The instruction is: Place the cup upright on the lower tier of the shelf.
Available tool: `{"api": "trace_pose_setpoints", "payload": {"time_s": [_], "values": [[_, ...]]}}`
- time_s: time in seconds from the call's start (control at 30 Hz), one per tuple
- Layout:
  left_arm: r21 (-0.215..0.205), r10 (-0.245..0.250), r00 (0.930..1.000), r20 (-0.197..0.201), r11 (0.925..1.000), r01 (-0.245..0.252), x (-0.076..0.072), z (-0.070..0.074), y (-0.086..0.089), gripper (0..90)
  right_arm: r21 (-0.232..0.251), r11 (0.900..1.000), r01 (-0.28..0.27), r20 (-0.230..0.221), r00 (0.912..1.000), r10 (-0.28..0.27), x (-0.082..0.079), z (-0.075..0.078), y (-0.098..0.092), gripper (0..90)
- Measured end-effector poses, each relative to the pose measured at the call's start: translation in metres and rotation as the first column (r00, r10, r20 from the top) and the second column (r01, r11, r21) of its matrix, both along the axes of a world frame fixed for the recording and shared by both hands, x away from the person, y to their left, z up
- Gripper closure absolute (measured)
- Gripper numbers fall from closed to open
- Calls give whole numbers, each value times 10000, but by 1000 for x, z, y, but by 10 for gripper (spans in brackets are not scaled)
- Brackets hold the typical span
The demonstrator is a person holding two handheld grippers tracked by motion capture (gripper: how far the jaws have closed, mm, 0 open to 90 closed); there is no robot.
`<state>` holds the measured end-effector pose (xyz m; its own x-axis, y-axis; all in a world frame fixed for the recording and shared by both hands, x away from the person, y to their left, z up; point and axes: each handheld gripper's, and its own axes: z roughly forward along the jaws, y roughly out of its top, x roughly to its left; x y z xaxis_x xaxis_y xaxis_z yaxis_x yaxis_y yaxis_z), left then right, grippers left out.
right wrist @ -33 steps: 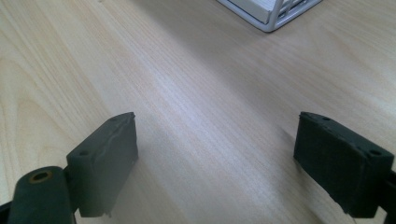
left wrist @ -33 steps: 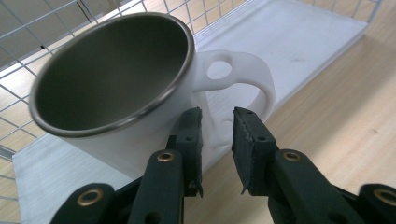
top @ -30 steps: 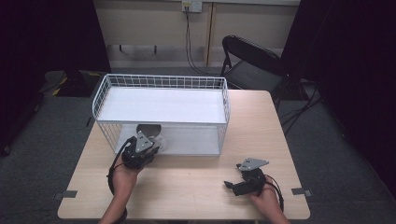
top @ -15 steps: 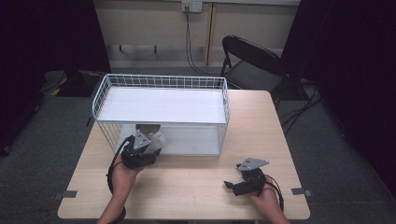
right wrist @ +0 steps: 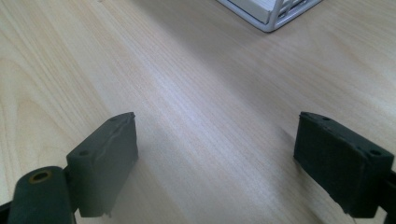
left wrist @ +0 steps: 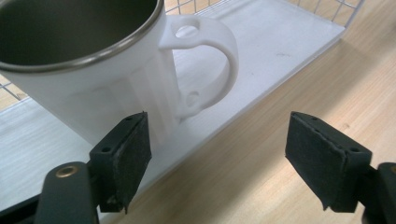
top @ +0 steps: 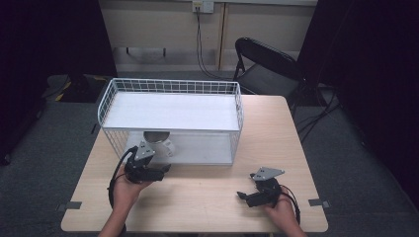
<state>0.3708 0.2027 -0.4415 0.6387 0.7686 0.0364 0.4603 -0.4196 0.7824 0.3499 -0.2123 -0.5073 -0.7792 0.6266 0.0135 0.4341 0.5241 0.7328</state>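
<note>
Right gripper [top: 245, 195]: near right, idle on the table [top: 207, 197], jaws wide, empty. Left gripper [top: 165, 170]: near left, jaws just opened wide, mug released. Mug [top: 157, 141]: upright on the rack's [top: 170, 111] lower shelf; placement judged done, withdrawal left.

Place: looks like a lab or test room | Signs: lone pale wooden table [top: 207, 192] on grey carpet [top: 49, 163], dark curtains [top: 54, 34] on both sides | Back: plain cabinet wall, socket [top: 202, 6] with hanging cable | Spare: black folding chair [top: 264, 61] behind table
</note>
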Motion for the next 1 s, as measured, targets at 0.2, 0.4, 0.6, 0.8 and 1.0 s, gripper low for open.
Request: {"api": "trace_pose_setpoints", "payload": {"time_s": [0.2, 0.4, 0.6, 0.8, 1.0], "values": [[-8, -392, 9990, -200, 9992, 392, -5, 0, 1, 184, 1, 10000, 1, 1, 10000, -1, 0, 0, 0, 127], [-126, -523, 9981, -320, 9986, 519, -11, -1, 6, 171, 1, 10000, 1, -1, 10000, -1, 0, 0, 0, 126], [-123, -572, 9977, -355, 9983, 568, -15, -1, 11, 157, 1, 10000, -1, -2, 10000, 1, 0, 0, 0, 126], [-178, -598, 9975, -377, 9981, 592, -19, -1, 19, 157, 0, 10000, -4, 0, 10000, 4, 0, 0, 0, 127], [-269, -545, 9976, -438, 9982, 534, -23, -4, 29, 156, 0, 10000, -3, 0, 10000, 3, 0, 0, 0, 126]]}}
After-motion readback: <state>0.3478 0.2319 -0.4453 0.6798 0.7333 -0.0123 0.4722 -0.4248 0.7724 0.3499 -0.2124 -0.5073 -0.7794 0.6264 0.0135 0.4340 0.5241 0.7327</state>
